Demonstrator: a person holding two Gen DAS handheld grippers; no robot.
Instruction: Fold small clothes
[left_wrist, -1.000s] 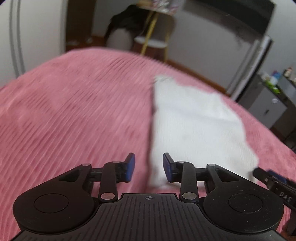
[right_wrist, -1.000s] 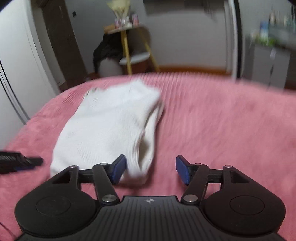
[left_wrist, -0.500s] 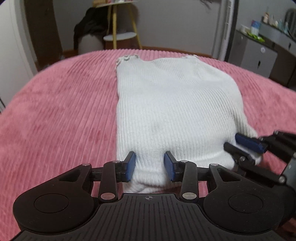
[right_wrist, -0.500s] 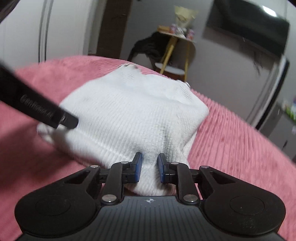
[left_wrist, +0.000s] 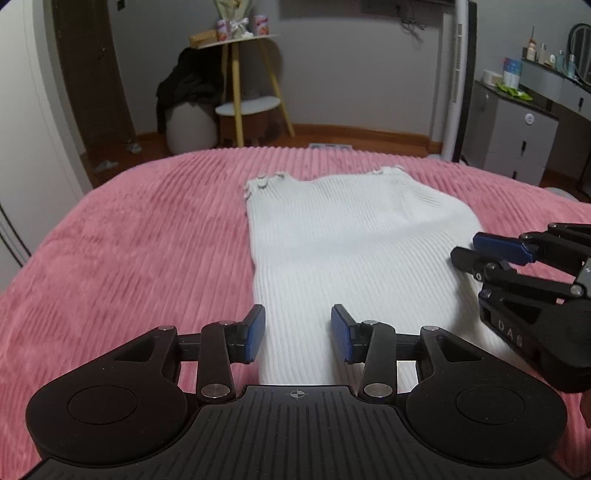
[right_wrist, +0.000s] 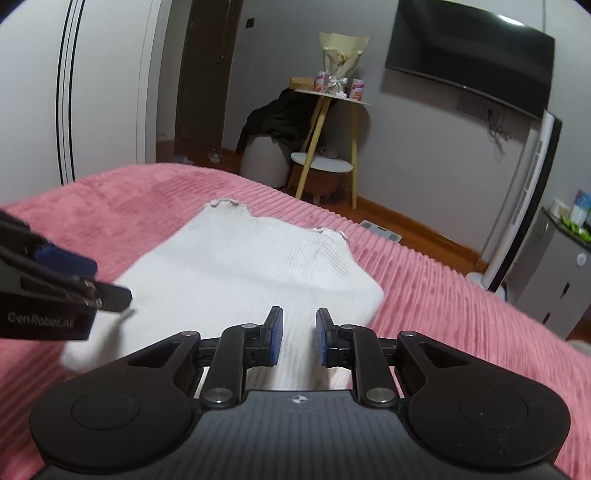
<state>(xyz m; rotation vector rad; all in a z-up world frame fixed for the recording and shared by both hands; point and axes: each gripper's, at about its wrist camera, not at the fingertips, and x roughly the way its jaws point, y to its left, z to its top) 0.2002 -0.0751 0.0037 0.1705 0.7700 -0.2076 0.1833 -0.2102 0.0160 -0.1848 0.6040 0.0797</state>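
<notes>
Seeing white knit top (left_wrist: 354, 254) flat on the pink bedspread (left_wrist: 140, 266). My left gripper (left_wrist: 297, 338) sits over the top's near-left hem, jaws opening, pads clear of fabric. Right gripper (right_wrist: 298, 338) at the top's near-right corner, clamped on a pinch of hem.

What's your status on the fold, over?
Left gripper opening, white top between its jaws. Right gripper shut on its hem. Nothing blocking on pink bedspread.
</notes>
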